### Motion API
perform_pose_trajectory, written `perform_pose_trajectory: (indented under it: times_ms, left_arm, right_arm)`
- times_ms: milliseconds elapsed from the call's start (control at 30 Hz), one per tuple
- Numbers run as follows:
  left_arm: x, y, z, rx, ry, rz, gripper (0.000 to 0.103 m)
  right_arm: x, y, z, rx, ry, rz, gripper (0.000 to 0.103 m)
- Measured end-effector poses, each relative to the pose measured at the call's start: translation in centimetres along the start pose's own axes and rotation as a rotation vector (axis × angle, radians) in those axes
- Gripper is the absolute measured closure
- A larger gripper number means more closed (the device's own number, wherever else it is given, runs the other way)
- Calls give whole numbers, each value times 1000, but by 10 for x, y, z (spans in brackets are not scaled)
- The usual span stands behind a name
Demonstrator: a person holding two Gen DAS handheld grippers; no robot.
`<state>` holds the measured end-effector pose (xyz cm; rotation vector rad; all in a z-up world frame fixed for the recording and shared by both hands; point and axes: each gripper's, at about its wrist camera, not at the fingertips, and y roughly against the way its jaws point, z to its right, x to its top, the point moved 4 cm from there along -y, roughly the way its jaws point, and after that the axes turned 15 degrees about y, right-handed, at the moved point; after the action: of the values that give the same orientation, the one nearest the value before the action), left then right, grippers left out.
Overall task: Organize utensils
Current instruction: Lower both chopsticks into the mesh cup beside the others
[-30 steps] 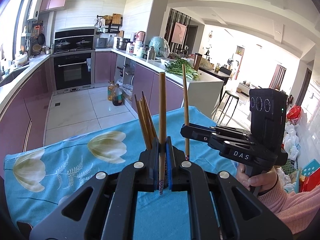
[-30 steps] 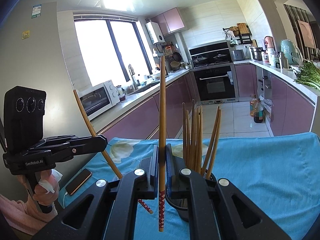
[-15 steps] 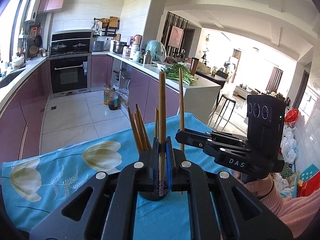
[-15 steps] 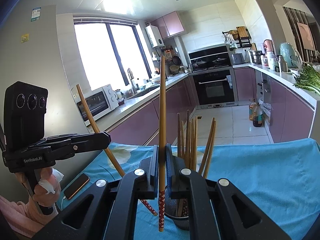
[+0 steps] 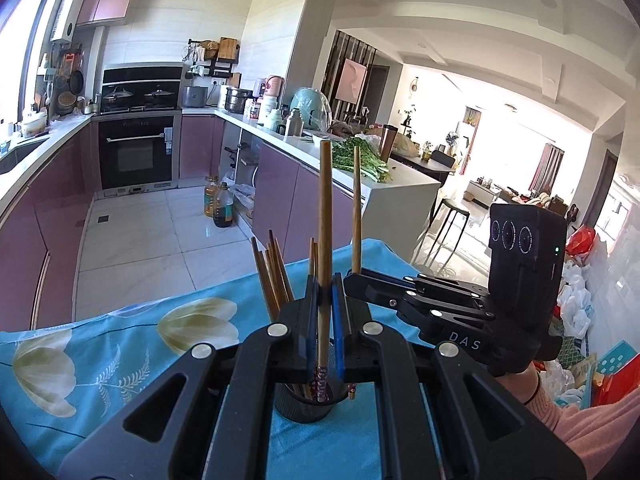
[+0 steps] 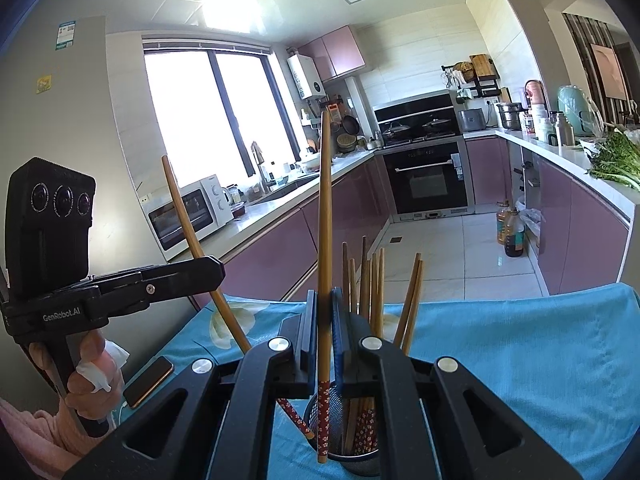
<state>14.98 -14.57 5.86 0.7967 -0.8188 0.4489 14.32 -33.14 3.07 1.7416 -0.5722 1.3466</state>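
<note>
wooden chopstick [image 5: 325, 216] in each closed gripper [image 5: 325, 320], above crowded mesh holder [image 6: 352, 454] on blue cloth [image 6: 520, 344].

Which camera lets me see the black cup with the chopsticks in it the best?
The right wrist view. There the black mesh cup shows its open rim and the flowery chopstick ends inside. In the left wrist view the cup is mostly hidden behind the hand-held gripper, so only its dark lower wall peeks out.

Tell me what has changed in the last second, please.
The dark mesh chopstick holder has come into view under both tools: the left tool and right tool now have their brown wooden chopsticks' patterned tips at its mouth. Nothing was released; both tools stay clamped. The blue flowered cloth is unchanged.
</note>
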Motion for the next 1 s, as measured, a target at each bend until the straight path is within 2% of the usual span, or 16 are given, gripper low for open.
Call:
perform_pose_trajectory:
  times_ms: [1000]
  left_arm:
    - [0,-15,4,47,-14,-57,96]
  right_arm:
    - [-3,-17,3,-37,-26,-21,97]
